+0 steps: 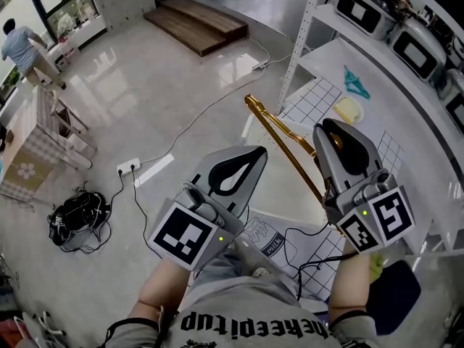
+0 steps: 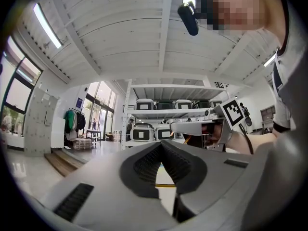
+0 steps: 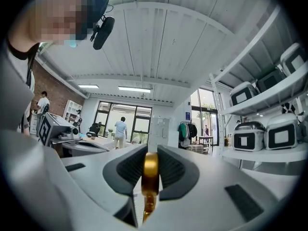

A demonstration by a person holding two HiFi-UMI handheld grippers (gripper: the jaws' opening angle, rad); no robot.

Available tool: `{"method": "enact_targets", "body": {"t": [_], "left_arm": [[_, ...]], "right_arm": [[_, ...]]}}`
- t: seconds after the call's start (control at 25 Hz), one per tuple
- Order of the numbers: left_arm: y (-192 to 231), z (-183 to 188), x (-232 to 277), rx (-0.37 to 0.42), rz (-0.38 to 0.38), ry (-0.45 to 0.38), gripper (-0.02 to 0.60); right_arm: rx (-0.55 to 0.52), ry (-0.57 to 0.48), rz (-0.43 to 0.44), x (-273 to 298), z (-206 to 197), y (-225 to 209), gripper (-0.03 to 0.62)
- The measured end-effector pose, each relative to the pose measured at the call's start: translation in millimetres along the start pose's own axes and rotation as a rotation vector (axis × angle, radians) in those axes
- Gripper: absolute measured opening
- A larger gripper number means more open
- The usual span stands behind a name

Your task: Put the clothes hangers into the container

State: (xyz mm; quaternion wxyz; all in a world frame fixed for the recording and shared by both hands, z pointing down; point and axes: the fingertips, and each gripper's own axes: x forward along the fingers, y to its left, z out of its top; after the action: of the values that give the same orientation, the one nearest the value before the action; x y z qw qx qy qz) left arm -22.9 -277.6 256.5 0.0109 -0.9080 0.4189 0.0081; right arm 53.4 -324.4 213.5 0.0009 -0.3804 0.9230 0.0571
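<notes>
hanger (image 1: 280, 133) between right tool (image 1: 335, 135) jaws | left tool (image 1: 250, 159) left of it

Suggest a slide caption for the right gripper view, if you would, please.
Right claw shut on a shiny gold metal clothes hanger, with white metal shelving at the right.

From the head view I've got the right gripper (image 1: 335, 138) clamped on a gold hanger (image 1: 279, 131) that sticks out up and to the left, past the edge of the white shelf (image 1: 406, 114). The left gripper (image 1: 245, 167) sits lower left of it, jaw tips together, nothing in them. On the shelf there's a grid mat (image 1: 313, 98), with a small teal thing (image 1: 355, 84) and a yellow thing (image 1: 348, 110) near each other. Down on the floor are a power strip (image 1: 128, 168) and a black tangle of cables (image 1: 76, 217).
</notes>
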Motion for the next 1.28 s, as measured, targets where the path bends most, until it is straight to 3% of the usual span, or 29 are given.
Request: {"method": "enact_targets", "body": {"t": [0.64,1.28], "left_arm": [[14,-7,8,-0.014,-0.017,0.01,0.02],[19,-12,23,-0.028,-0.028,0.022,0.02]], "right_arm": [[-0.015,-0.006,0.001,19,-14,-11,0.083],[0.031,0.132,-0.006,24,-63,-16,0.089]]}}
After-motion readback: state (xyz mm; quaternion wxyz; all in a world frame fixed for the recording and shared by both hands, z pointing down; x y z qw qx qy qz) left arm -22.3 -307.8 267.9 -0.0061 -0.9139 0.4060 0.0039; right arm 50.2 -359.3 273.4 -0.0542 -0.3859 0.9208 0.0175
